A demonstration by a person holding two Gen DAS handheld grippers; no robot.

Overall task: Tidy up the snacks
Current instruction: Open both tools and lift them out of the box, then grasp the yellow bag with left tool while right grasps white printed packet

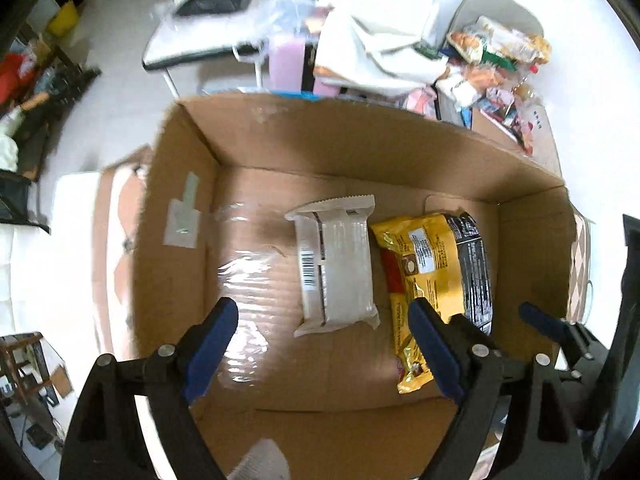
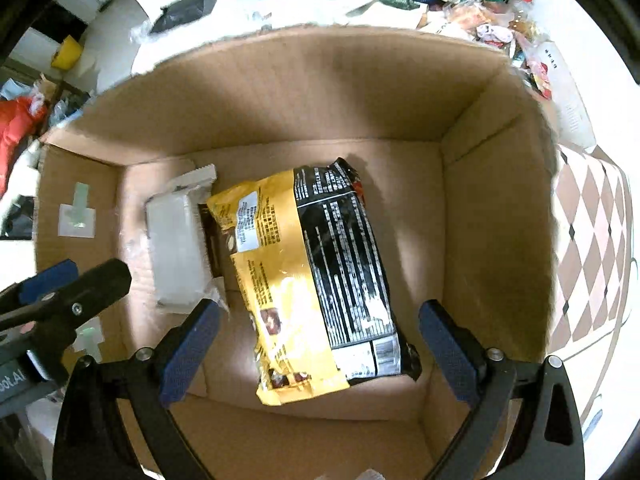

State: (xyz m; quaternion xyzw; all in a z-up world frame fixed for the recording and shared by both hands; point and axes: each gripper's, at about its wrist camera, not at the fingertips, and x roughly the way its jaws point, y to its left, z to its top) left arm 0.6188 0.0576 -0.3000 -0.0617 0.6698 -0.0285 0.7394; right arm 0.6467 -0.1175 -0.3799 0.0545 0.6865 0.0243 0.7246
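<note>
Snacks lie below both down-pointing, spread tools.

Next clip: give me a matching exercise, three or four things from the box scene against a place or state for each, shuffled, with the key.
Things:
1. white packet
2. yellow bag
3. snack pile
4. left gripper

Places or states:
A. outside the box, beyond its far wall
B. jaws open, empty
C. on the box floor, left of the other pack
D. on the box floor, nearer the right wall

Pairs: 1-C, 2-D, 3-A, 4-B
</note>
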